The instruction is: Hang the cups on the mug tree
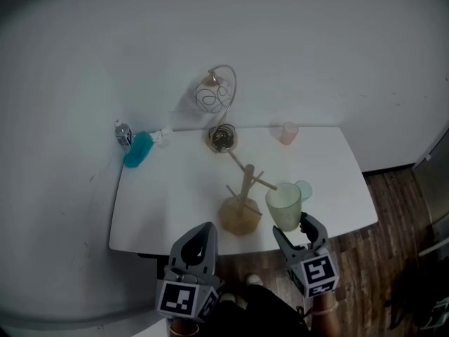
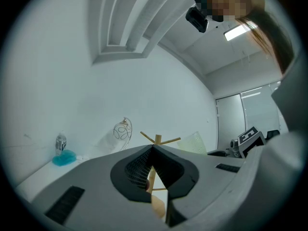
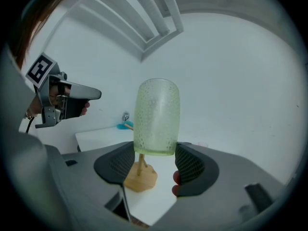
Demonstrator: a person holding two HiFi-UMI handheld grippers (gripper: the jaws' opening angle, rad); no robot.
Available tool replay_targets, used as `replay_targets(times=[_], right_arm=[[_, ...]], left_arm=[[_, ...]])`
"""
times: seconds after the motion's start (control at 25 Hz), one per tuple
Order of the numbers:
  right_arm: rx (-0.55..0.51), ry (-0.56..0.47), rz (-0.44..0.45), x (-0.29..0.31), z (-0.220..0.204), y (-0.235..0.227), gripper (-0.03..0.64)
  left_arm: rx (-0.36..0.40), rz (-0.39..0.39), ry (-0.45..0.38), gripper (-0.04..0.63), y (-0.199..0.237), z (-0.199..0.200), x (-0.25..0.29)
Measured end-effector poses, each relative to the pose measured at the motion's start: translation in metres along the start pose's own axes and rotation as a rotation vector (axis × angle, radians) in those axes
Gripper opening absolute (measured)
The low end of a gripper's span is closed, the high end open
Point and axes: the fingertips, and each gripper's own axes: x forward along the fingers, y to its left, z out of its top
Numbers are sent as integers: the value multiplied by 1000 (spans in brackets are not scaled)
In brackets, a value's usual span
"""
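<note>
— What is the right gripper [image 1: 293,227] doing?

— Its jaws stand wide and are closed on the pale green cup [image 1: 284,206], one pad against each side. The dotted body of the cup sticks out past the fingertips, lifted off the tabletop [image 1: 168,202].

— And where is that cup relative to the mug tree [image 1: 240,215]?

— Just to the right of it, at about the height of the pegs. One peg reaches toward the cup's rim (whether it touches I cannot tell). In the right gripper view the tree's base and trunk show below and behind the cup.

— The left gripper [image 1: 207,228]?

— Its jaws are brought together at the tips, with nothing between them. It is on the near side of the mug tree, a little left of it, at the tabletop's near edge. Its own view has the trunk and pegs straight ahead.

— Any other cups?

— A pink cup [image 1: 288,133] stands on the tabletop beyond the mug tree and to its right, at the far edge. A wire ornament [image 1: 219,107] is straight behind the tree. Far behind the tree to its left, at the corner, are a blue object [image 1: 138,148] and a small bottle [image 1: 123,133].
</note>
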Motion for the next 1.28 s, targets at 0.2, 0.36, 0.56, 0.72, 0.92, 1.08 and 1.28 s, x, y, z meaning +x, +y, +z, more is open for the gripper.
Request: replay_targets(times=[0.2,0.36,0.56,0.72,0.92,1.08,1.28], right_arm=[[-32,0,24,2,9,-3,270],[-55,12,34,2,13,-4,270],[-75,24,52,3,18,-5,270],[-105,57,66,2,21,-4,270],[-118,91,72,4,24,-3,270],[-138,132,69,6,22,-5,270],[-147,152,76,5,22,-4,270]], left_arm=[[-8,17,-4,0,0,0,5],[-12,31,-8,-2,1,0,6],[-17,54,-10,-1,2,-1,3],[-22,79,-15,-2,5,-2,-2],[-36,106,-27,-2,11,-1,-9],[-38,123,-34,-2,14,-1,-14],[-34,139,-25,-2,15,-4,-19]])
